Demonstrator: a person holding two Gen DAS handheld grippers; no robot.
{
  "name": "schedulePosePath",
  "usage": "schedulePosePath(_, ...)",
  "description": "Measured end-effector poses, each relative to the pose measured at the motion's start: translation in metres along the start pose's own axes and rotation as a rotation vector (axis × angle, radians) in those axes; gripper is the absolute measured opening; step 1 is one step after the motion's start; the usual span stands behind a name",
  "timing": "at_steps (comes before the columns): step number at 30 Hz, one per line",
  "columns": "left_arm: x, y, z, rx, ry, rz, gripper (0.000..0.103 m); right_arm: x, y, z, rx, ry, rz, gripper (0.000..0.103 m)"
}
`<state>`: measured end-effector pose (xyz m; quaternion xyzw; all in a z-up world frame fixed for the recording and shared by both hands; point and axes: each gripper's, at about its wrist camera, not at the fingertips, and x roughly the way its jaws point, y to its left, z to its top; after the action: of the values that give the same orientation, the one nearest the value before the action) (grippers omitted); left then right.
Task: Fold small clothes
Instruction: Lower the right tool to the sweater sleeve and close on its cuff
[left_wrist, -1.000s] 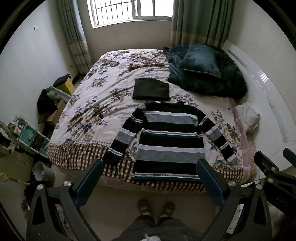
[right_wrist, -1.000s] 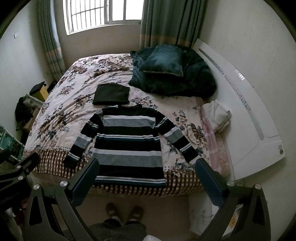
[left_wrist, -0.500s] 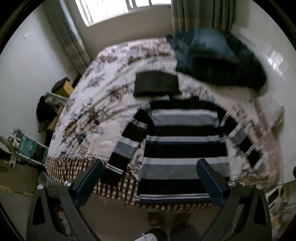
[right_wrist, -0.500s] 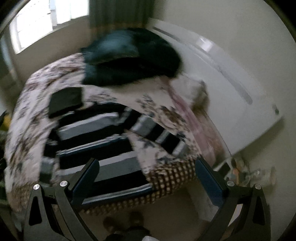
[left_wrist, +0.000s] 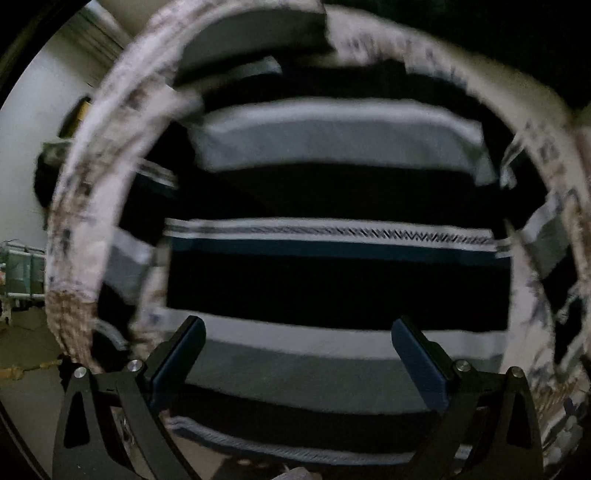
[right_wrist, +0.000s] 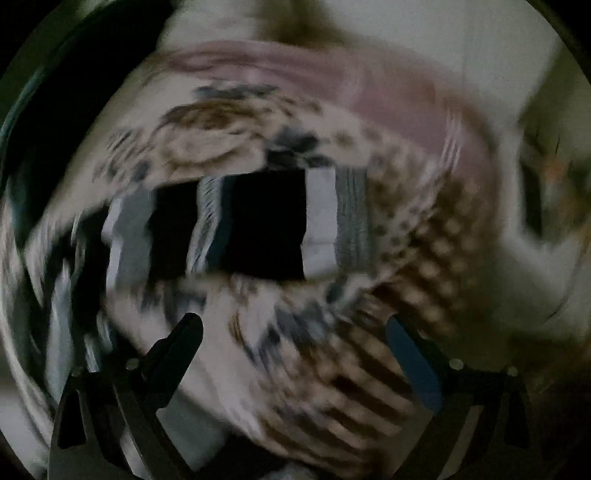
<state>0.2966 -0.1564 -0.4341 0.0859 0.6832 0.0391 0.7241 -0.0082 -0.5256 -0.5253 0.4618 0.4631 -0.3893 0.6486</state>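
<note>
left wrist view: the sweater (left_wrist: 332, 280) is approached by the left hand-held gripper (left_wrist: 299, 354), jaws apart (empty); the hem should be pinched squarely. the right hand-held gripper (right_wrist: 295, 354), also apart, is aimed near the sleeve (right_wrist: 258, 229).

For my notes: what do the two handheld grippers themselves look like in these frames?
Both look alike. The left gripper and right gripper have flat dark-blue fingers on black triangular cut-out linkage arms joined by round silver bolts. No cables, markings or sleeves are visible.
</note>
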Motion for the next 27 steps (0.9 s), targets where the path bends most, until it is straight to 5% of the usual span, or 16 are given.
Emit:
schedulePosePath(5, 0.060, -0.032, 0.036, 0.004, 0.067, -0.001, 0.103, 0.063, -0.040, 0.026, 0.299, 0.029, 0.050, 0.100)
schedulePosePath(10, 0.083, -0.043, 0.067, -0.011, 0.042, -0.014, 0.103, 0.079, -0.030, 0.027, 0.314, 0.011, 0.053, 0.099)
schedulePosePath(11, 0.086, -0.042, 0.071, -0.019, 0.042, -0.019, 0.103, 0.079, -0.030, 0.024, 0.343, 0.026, 0.042, 0.091)
schedulePosePath(17, 0.087, -0.029, 0.077, -0.054, 0.037, -0.052, 0.103, 0.071, -0.030, -0.010, 0.518, 0.081, 0.155, 0.090)
schedulePosePath(22, 0.088, -0.017, 0.071, -0.055, 0.064, -0.073, 0.103, 0.085, -0.037, 0.001, 0.716, -0.043, 0.223, 0.089)
schedulePosePath(23, 0.087, -0.015, 0.070, -0.050, 0.062, -0.073, 0.103, 0.083, -0.039, 0.001, 0.759, -0.076, 0.242, 0.084)
schedulePosePath(24, 0.086, -0.013, 0.070, -0.040, 0.060, -0.070, 0.103, 0.080, -0.035, 0.006, 0.802, -0.125, 0.257, 0.055)
schedulePosePath(26, 0.083, -0.004, 0.071, -0.024, 0.049, -0.060, 0.103, 0.074, -0.024, 0.016, 0.786, -0.157, 0.246, 0.014)
schedulePosePath(27, 0.079, 0.000, 0.073, -0.019, 0.044, -0.056, 0.103, 0.069, -0.013, 0.024, 0.752, -0.179, 0.243, 0.010)
